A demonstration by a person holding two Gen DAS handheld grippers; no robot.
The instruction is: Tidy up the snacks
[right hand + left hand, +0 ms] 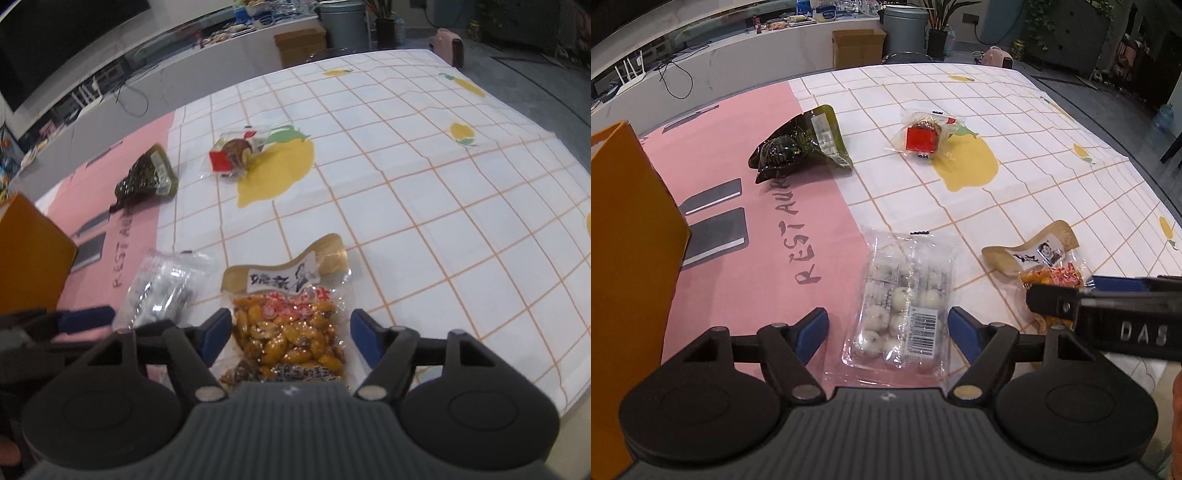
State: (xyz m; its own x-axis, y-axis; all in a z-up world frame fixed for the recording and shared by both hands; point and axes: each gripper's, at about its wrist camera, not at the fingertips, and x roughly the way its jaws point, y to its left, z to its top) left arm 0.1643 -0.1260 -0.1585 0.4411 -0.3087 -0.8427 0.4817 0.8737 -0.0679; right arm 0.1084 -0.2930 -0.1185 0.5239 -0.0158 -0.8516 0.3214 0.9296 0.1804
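My left gripper (888,330) is open, its blue-tipped fingers on either side of a clear pack of white round snacks (905,302). My right gripper (290,338) is open around a clear pouch of yellow-orange snack pieces (288,328); that pouch also shows in the left wrist view (1049,269), partly hidden by the right gripper's body. Farther back lie a dark green vacuum pack (801,144) and a clear pack with a red block (923,136). They also show in the right wrist view: the green pack (147,177), the red pack (232,155), the clear pack (166,288).
An orange box (624,266) stands at the left edge of the table, also in the right wrist view (29,258). The cloth is pink (738,192) on the left and white checked with lemons (1034,166) on the right. A cardboard box (857,48) sits beyond the table.
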